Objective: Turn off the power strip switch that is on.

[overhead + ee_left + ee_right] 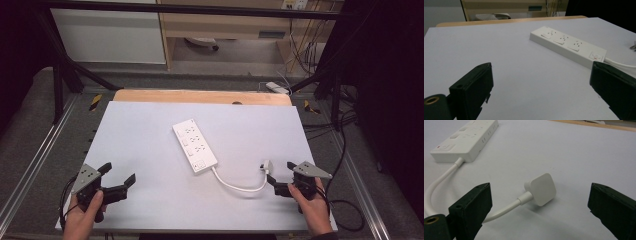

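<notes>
The right gripper (281, 176) is wide open near the table's (150, 130) front right corner — the white plug (541, 189) lies between its jaws, not touched. The left gripper (119, 173) gapes empty near the front left corner. The power strip (194, 145) lies mid-table, its cord (235, 186) curving to the plug.

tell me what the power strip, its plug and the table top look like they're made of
Power strip: white moulded plastic by the look, smooth with a faint sheen and crisp edges.
Plug: likely the same white plastic, satin, with rounded corners.
Table top: a pale matt sheet, perhaps laminate or card, over a wooden board whose grain shows along the far edge.
</notes>
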Demonstrator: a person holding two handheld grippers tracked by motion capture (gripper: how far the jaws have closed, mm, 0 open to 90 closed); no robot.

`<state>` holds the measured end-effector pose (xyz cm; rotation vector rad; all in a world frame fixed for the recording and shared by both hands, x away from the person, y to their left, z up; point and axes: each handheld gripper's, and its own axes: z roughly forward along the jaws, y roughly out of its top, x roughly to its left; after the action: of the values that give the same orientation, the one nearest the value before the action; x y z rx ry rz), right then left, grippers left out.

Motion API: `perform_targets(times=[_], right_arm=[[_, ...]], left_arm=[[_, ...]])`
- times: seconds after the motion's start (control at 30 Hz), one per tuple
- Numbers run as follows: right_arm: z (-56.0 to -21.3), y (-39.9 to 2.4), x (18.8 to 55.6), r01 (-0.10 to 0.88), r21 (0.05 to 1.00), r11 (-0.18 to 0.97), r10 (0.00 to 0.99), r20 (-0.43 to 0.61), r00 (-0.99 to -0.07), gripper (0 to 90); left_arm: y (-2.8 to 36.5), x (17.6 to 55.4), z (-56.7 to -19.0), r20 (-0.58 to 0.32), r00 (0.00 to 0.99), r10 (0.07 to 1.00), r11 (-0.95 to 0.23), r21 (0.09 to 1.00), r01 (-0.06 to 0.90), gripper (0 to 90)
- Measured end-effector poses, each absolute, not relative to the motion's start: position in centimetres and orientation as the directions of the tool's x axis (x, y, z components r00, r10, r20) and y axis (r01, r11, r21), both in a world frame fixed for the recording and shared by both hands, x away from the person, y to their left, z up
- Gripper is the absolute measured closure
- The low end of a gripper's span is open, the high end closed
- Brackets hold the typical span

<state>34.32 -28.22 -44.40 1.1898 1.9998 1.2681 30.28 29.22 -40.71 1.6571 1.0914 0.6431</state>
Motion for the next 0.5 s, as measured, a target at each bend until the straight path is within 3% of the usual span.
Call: perform_targets(times=[0.5], right_arm=[[-43.97,-27.84,34.09,0.376,0.91,0.176,0.85,0.052,-0.524,5.1]], left_arm=[[28.77,29.77,-40.16,-0.083,0.461,0.884,-0.083,0.94,0.33,4.7]])
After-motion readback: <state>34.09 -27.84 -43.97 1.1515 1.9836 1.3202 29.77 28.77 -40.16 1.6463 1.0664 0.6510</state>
